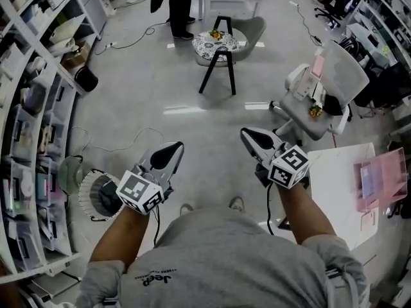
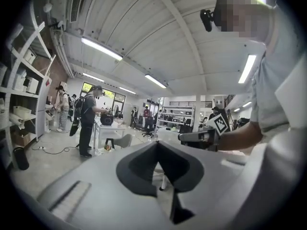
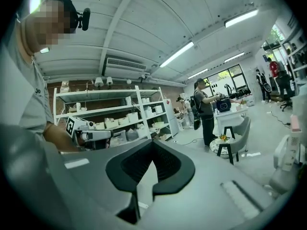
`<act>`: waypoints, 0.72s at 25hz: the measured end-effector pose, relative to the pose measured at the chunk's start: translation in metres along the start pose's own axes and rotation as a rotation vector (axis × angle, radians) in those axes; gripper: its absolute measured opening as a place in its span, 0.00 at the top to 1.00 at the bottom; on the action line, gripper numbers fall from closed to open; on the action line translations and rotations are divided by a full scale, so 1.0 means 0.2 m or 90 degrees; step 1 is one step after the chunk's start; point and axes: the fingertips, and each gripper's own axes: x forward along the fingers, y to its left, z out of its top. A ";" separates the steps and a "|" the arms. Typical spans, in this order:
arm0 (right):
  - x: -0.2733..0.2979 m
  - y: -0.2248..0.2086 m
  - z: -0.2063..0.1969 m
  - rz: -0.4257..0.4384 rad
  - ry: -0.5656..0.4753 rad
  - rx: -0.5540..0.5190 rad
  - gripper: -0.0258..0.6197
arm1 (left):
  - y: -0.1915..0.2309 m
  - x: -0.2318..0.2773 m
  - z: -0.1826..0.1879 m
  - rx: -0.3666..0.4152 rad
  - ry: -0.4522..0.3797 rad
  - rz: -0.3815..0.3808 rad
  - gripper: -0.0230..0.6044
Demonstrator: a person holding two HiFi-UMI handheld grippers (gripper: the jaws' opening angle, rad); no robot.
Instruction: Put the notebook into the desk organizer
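In the head view both grippers are held out over the grey floor, away from the desk. My left gripper is shut with nothing between its jaws; its own view shows the dark jaw tips meeting. My right gripper is also shut and empty, its tips closed together. Each gripper appears in the other's view. A pink translucent desk organizer stands on the white desk at the right edge. A pale purple flat thing stands in it; I cannot tell whether it is the notebook.
White shelving with boxes lines the left side. A round fan stands on the floor beside my left arm. A white office chair is beyond the desk. Farther off are a grey chair with a black stool and a standing person.
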 end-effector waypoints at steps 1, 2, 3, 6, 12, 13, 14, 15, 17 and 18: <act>0.00 0.01 -0.01 0.002 0.002 -0.005 0.96 | 0.01 -0.02 -0.01 0.005 0.000 0.007 0.87; 0.00 0.02 -0.01 0.005 0.006 -0.008 0.96 | 0.01 -0.04 -0.01 0.008 -0.003 0.014 0.87; -0.01 0.02 -0.02 0.010 0.010 -0.009 0.96 | 0.01 -0.04 -0.01 0.009 -0.007 0.023 0.87; -0.05 0.03 -0.04 0.025 0.025 -0.007 0.96 | -0.02 -0.06 0.00 0.003 -0.021 0.046 0.87; -0.11 0.02 -0.03 0.024 0.025 0.001 0.96 | -0.08 -0.04 0.00 -0.001 -0.025 0.048 0.87; -0.11 0.02 -0.04 0.025 0.024 0.001 0.96 | -0.09 -0.04 0.01 0.001 -0.026 0.046 0.87; -0.12 0.02 -0.04 0.026 0.023 0.000 0.96 | -0.10 -0.03 0.02 0.005 -0.026 0.043 0.87; -0.12 0.02 -0.04 0.027 0.022 -0.002 0.96 | -0.10 -0.02 0.02 0.010 -0.025 0.041 0.87; -0.13 0.02 -0.03 0.027 0.023 -0.008 0.96 | -0.11 0.00 0.02 0.016 -0.024 0.035 0.87; -0.14 0.01 -0.03 0.026 0.024 -0.011 0.96 | -0.12 0.00 0.02 0.018 -0.023 0.032 0.87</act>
